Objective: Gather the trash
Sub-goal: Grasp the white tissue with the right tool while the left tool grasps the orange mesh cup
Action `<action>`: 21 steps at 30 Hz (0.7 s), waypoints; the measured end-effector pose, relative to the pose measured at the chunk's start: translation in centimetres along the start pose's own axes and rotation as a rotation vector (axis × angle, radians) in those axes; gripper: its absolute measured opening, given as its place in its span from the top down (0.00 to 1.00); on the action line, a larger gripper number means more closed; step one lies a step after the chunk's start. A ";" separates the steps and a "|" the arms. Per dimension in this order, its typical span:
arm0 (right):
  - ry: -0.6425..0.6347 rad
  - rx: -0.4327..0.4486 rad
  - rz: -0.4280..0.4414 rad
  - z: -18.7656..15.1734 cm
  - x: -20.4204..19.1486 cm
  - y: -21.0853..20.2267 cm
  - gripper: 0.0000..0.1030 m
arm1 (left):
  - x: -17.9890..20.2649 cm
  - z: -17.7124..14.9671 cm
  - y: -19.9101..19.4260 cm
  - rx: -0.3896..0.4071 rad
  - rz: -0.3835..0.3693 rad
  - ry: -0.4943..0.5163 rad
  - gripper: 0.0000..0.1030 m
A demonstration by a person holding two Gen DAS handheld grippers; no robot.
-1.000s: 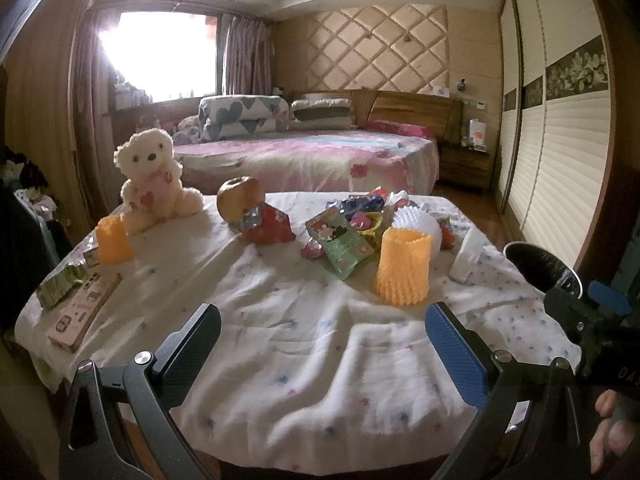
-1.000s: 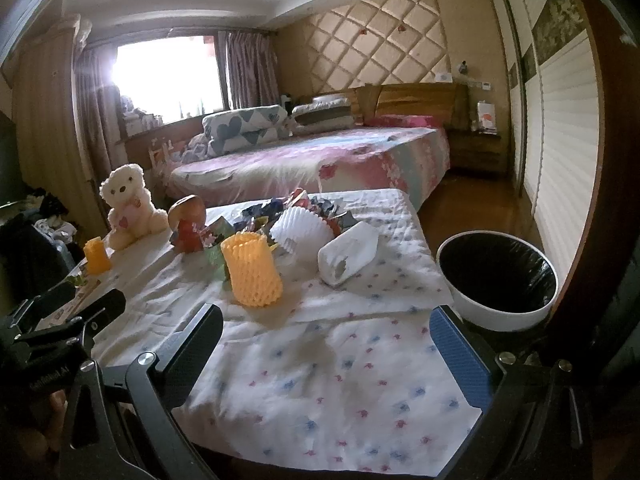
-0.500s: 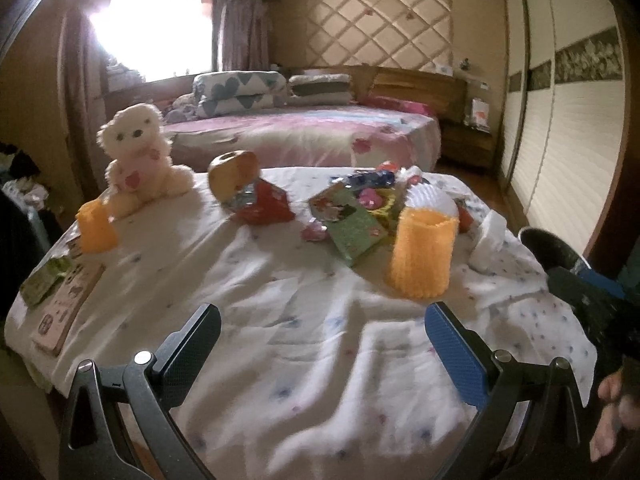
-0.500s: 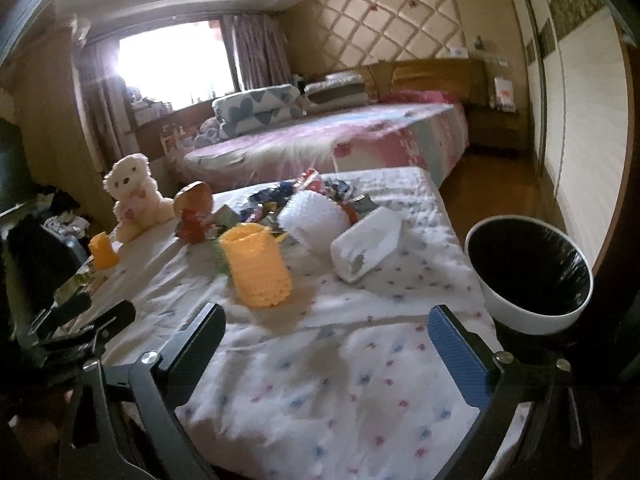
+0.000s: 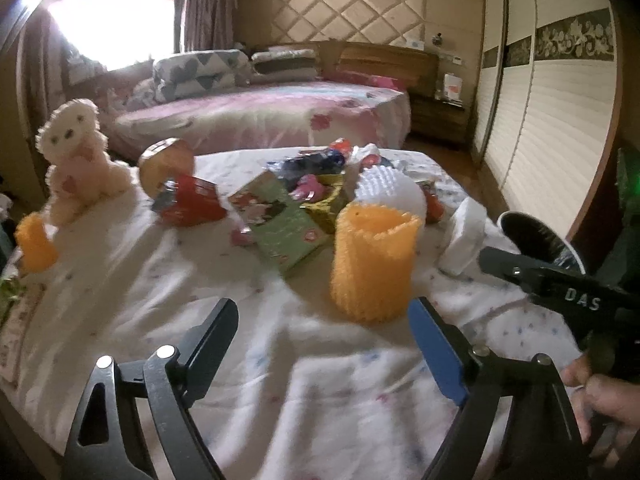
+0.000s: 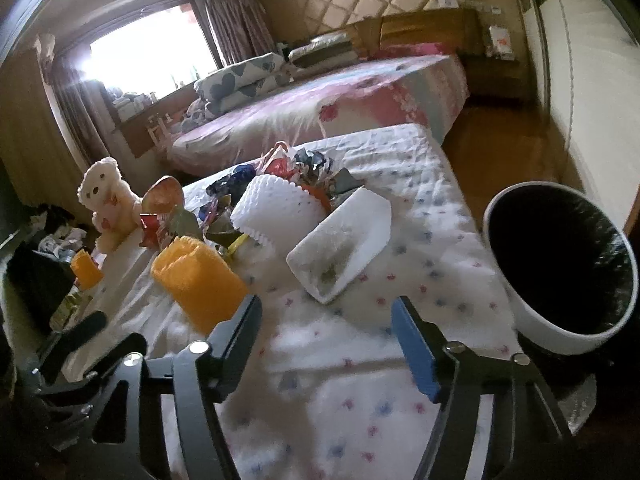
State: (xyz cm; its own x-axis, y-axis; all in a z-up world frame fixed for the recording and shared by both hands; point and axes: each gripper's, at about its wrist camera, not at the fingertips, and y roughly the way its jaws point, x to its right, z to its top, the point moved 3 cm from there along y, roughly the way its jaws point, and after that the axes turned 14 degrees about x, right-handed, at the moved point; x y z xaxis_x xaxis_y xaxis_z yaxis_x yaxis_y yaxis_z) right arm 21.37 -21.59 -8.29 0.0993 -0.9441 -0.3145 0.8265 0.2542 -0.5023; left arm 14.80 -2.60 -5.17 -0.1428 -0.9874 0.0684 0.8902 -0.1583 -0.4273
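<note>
Left wrist view: left tool (image 5: 322,330) sits low over the bench (image 5: 320,380), which is covered w/ a white flowered cloth. Its jaws are spread but closing, nothing between them, just bare cloth. Just past the tips stands an orange foam net sleeve (image 5: 372,262), upright. Right tool (image 5: 560,292) pokes in from the right edge, the person's hand (image 5: 600,396) under it.

Right wrist view: right tool (image 6: 326,334) also spread, jaws closing, nothing pinched; cloth only in the gap. The same orange sleeve (image 6: 200,280) lies just beyond its left finger, not touching as far as I can tell. Ahead, a white foam tray (image 6: 340,248) tilted on the cloth, then a white foam net (image 6: 276,210).

Behind those, mid-bench, the trash pile: wrappers (image 5: 308,176), green card (image 5: 280,224), red packet (image 5: 192,200). Bin w/ black liner (image 6: 560,264) stands off the bench's right side, near the right tool.

Far left: small orange sleeve (image 5: 34,244), teddy bear (image 5: 76,160). Beyond, a bed (image 5: 260,116) & window (image 5: 112,16).
</note>
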 end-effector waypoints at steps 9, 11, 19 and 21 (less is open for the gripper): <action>0.050 -0.060 0.047 0.7 0.7 3.1 0.37 | 0.9 0.1 3.3 -0.040 -0.045 0.014 0.36; 0.067 -0.075 0.061 0.7 0.7 3.7 0.45 | 0.8 0.1 4.1 -0.053 -0.047 0.011 0.45; 0.058 -0.092 0.087 0.4 0.8 3.9 0.74 | 2.0 0.0 5.4 -0.077 -0.112 0.011 0.98; 0.058 -0.085 0.087 0.4 1.2 3.0 0.75 | 2.5 0.0 5.1 -0.077 -0.132 0.008 0.99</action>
State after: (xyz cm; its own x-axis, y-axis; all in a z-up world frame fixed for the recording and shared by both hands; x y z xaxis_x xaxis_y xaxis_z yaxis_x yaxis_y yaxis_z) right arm 24.21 -22.04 -9.86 0.1345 -0.9047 -0.4043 0.7661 0.3537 -0.5367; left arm 18.98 -5.86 -7.22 -0.2599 -0.9580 0.1215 0.8275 -0.2858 -0.4832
